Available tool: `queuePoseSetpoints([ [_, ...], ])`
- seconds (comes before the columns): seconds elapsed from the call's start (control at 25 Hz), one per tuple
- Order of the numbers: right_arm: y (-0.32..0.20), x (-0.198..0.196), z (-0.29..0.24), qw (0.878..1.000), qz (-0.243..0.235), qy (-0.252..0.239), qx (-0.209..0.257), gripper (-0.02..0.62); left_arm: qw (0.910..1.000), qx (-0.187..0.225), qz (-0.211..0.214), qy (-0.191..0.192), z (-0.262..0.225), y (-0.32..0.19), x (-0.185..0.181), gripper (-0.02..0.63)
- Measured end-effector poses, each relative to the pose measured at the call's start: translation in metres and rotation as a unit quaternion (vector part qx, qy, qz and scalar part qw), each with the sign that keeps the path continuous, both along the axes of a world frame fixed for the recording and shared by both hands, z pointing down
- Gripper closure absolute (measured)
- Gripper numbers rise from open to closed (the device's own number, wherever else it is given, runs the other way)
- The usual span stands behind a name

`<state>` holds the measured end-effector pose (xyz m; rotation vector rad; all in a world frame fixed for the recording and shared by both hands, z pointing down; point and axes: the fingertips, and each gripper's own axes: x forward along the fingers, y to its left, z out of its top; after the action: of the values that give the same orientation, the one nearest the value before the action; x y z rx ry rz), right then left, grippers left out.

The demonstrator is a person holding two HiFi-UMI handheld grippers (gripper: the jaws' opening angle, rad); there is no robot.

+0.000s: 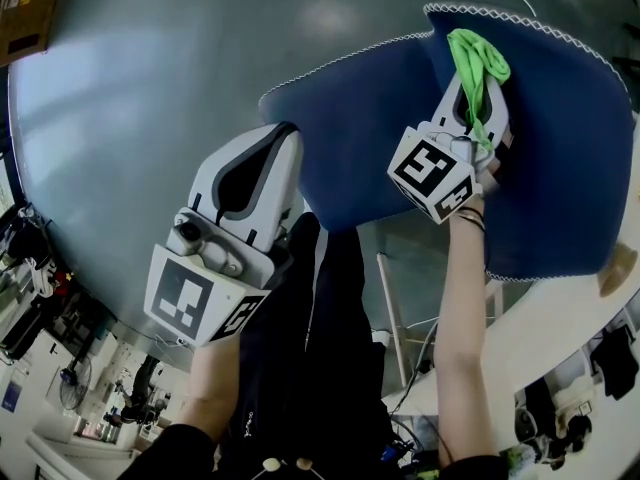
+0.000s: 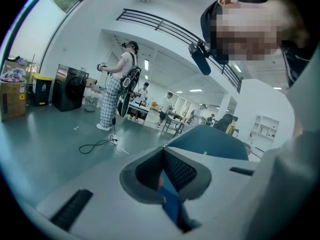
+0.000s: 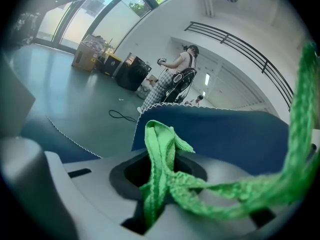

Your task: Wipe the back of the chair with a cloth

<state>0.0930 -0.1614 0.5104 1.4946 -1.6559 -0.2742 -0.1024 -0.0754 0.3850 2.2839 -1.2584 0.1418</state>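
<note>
The blue chair (image 1: 560, 148) with white stitched edges fills the upper right of the head view. A green cloth (image 1: 478, 63) lies against its back near the top edge, with my right gripper (image 1: 478, 93) shut on it. In the right gripper view the cloth (image 3: 160, 149) rises out of the jaws and trails off right, in front of the chair (image 3: 225, 134). My left gripper (image 1: 283, 138) meets the chair's left edge. In the left gripper view a strip of blue chair fabric (image 2: 169, 196) sits between the closed jaws, and the chair (image 2: 215, 141) shows just beyond them.
Grey floor lies beyond the chair. A white table (image 1: 560, 328) runs along the lower right. In the left gripper view a person in checked trousers (image 2: 117, 84) stands farther off, a cable (image 2: 97, 145) lies on the floor, and a black machine (image 2: 70, 88) stands at left.
</note>
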Motion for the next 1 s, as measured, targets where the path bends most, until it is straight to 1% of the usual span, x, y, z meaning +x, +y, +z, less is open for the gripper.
queuePoseSetpoints([
  [0.2,-0.001,-0.003,0.015,1.000,0.008,-0.007,-0.015,0.551,1.0000,-0.001,-0.003,0.003,0.001,0.000,-0.001,0.604],
  [0.36,0.004,-0.003,0.036,0.999,0.014,-0.017,-0.043,0.551,1.0000,-0.003,-0.004,0.004,0.002,0.003,0.002,0.604],
  [0.56,0.014,0.003,0.064,0.995,0.040,-0.046,-0.080,0.551,0.9999,-0.010,-0.008,0.001,0.008,0.007,0.000,0.604],
  [0.76,0.022,0.004,0.089,0.992,0.054,-0.050,-0.105,0.551,0.9998,-0.014,-0.016,0.005,0.013,0.007,-0.004,0.604],
  [1.0,0.025,0.004,0.101,0.989,0.065,-0.055,-0.122,0.551,0.9997,-0.016,-0.017,0.007,0.013,0.005,-0.005,0.604],
])
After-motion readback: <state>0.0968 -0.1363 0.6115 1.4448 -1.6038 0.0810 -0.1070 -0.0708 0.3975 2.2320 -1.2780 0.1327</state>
